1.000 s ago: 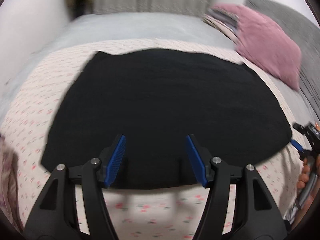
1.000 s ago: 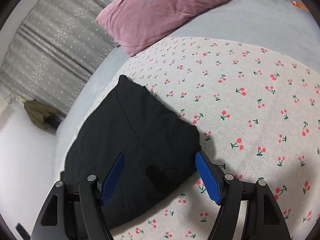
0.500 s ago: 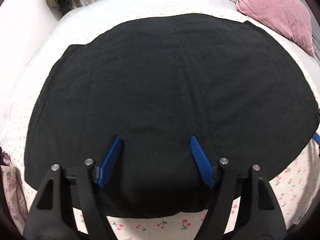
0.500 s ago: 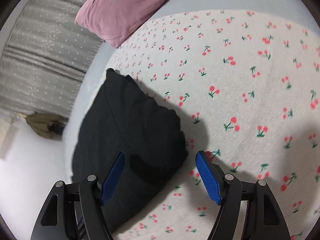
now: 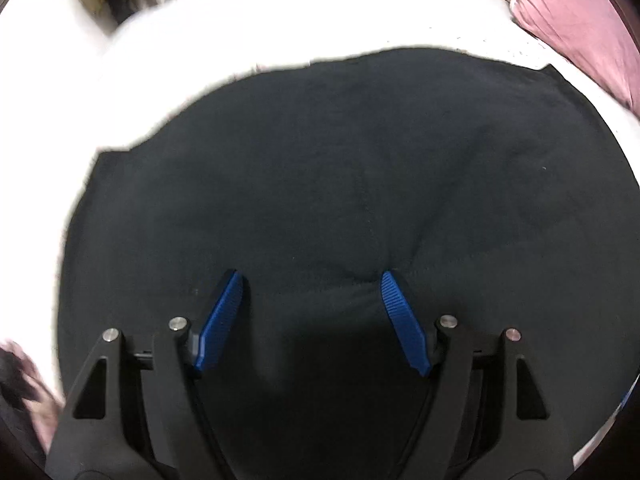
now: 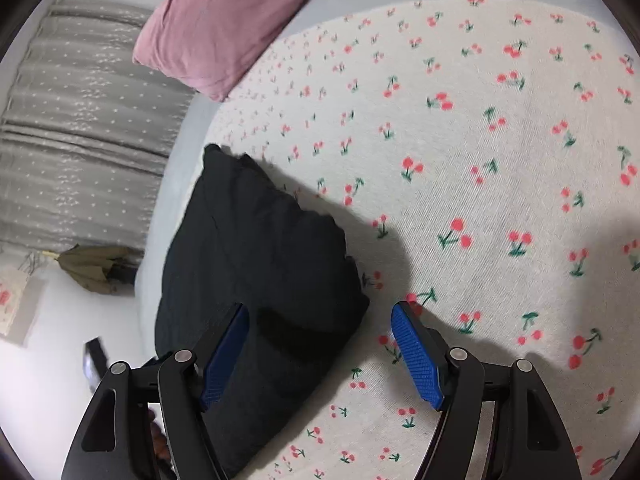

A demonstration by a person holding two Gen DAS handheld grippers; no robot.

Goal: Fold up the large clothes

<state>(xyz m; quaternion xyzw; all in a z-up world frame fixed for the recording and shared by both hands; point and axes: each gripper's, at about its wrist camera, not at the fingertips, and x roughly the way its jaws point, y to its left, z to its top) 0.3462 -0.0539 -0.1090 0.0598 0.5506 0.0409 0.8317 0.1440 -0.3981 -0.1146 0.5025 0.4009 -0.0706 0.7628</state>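
While one black garment (image 5: 340, 184) lies flat on the cherry sheet (image 6: 500, 160) | one pink pillow (image 6: 224, 24) beyond garment | left gripper (image 5: 312, 300) over garment, jaws wide, empty | right gripper (image 6: 320, 340) at garment's corner, jaws wide, empty

Both grippers, jaws parted, angled downward.
Left gripper (image 5: 310, 280) tilts steeply down, blue pads spread with nothing pinched; right gripper (image 6: 320, 314) slopes down, blue pads equally wide, gripping nothing.
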